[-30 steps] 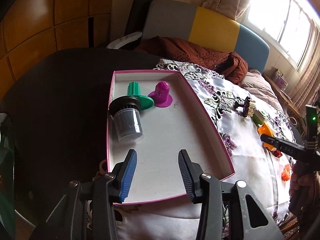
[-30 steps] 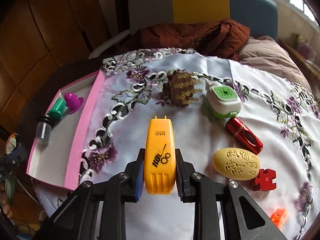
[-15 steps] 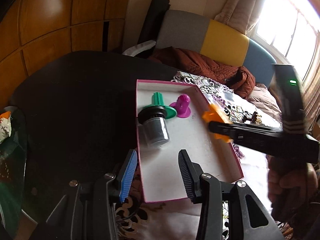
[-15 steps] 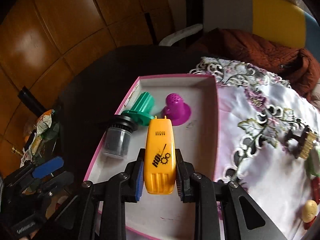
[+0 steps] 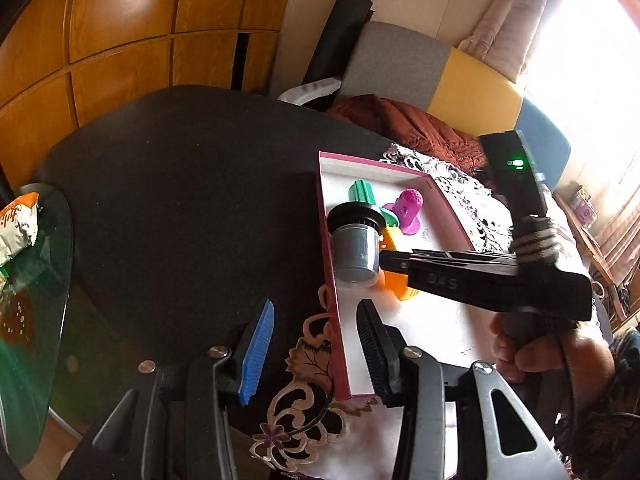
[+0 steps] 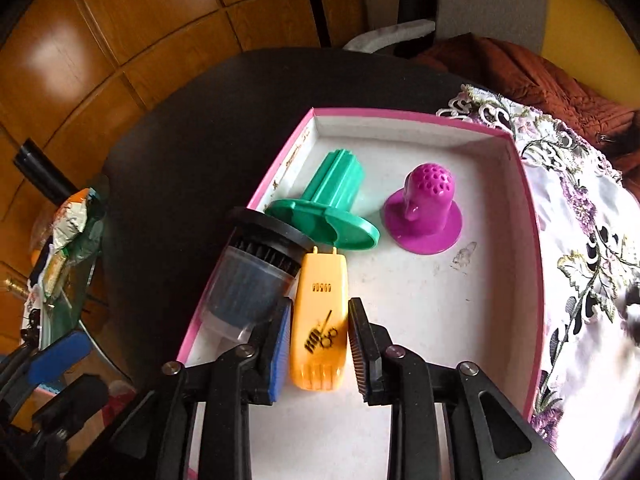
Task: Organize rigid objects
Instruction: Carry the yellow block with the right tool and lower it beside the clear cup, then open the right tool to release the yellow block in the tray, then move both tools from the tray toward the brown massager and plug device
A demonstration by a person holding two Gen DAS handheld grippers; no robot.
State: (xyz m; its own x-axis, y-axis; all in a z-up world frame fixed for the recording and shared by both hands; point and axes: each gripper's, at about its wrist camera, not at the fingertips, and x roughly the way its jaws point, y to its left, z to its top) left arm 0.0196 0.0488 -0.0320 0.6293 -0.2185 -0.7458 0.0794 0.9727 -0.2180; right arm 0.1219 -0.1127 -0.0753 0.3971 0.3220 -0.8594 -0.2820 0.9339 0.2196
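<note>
A pink-rimmed white tray [image 6: 534, 216] holds a green flanged piece [image 6: 334, 196], a purple perforated cap [image 6: 426, 208] and a black-lidded clear container [image 6: 256, 272]. An orange plastic device [image 6: 320, 320] lies on the tray floor beside the container. My right gripper [image 6: 318, 344] straddles it with the jaws parted; a gap shows on the right side. In the left wrist view the tray [image 5: 326, 264], the container [image 5: 356, 244] and the orange device [image 5: 394, 280] show, with the right gripper across them. My left gripper [image 5: 316, 344] is open and empty over the tray's near left corner.
The tray sits on a black round table [image 5: 180, 184], partly on a floral white cloth [image 6: 580, 240]. A glass side table [image 5: 32, 280] with a snack packet stands at left. A brown jacket [image 5: 408, 128] lies on the sofa behind.
My right gripper carried the orange device from the cloth into the tray, lowered it beside the container and parted its jaws. My left gripper swung left toward the tray's corner.
</note>
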